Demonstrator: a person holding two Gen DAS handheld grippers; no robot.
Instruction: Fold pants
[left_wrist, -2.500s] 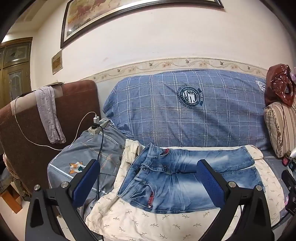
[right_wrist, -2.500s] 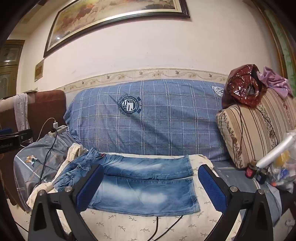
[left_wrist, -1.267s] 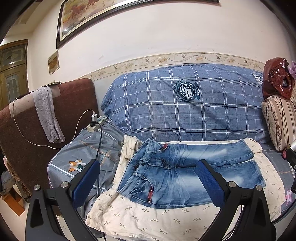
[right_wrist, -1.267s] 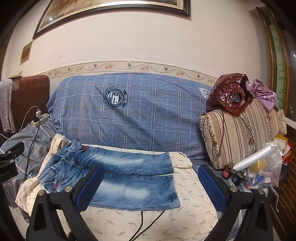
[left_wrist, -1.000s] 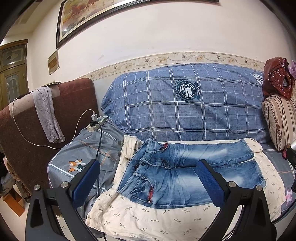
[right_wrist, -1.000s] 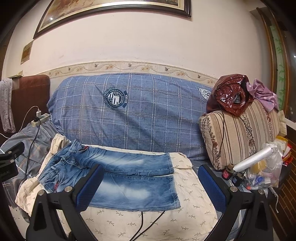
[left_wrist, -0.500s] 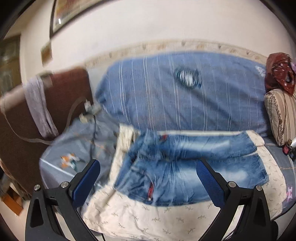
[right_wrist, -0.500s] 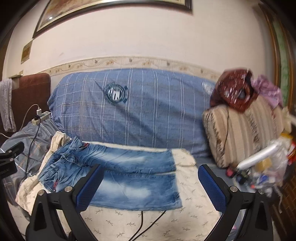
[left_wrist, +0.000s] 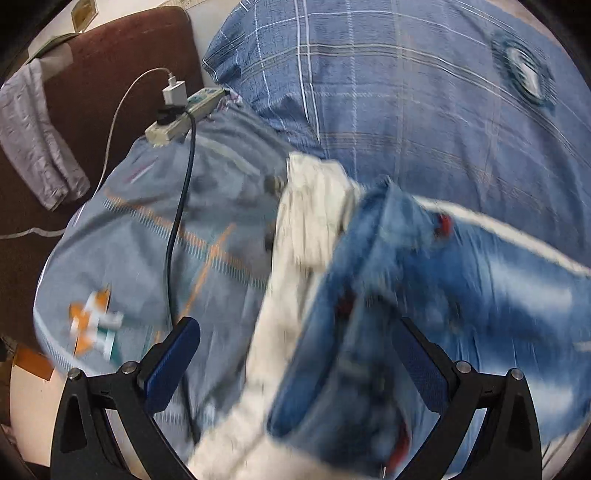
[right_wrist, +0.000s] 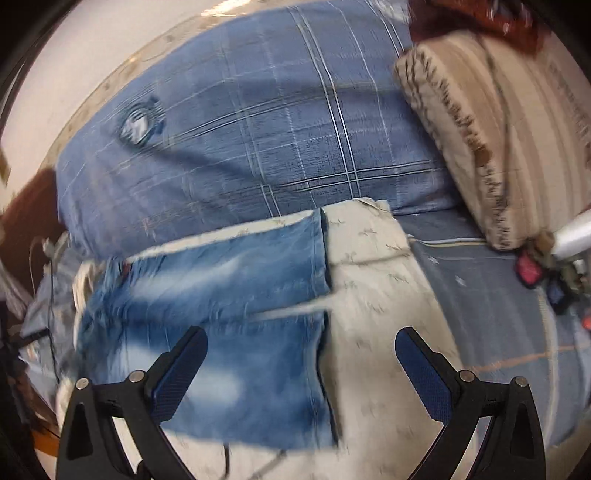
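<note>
Left wrist view, left to right: grey cloth (left_wrist: 35, 136) draped over brown armrest (left_wrist: 110, 74); power strip (left_wrist: 183, 114) with white charger, black cable (left_wrist: 177, 229) trailing down grey-blue sheet. Left gripper (left_wrist: 295, 363) jaws spread wide, holding nothing, above waistband end of denim pants (left_wrist: 424, 295). Heavy motion blur.

Right wrist view: pants (right_wrist: 229, 295) lie flat on cream floral cloth (right_wrist: 373, 295), legs side by side, hems toward right. Right gripper (right_wrist: 299, 363) wide open, empty, over near leg's hem. Blue plaid cushion (right_wrist: 277, 140) behind; striped pillow (right_wrist: 498, 129) at far right.

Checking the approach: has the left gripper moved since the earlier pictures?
Yes. The left gripper has closed in on the jeans waistband, which, like the power strip, now looms larger.
</note>
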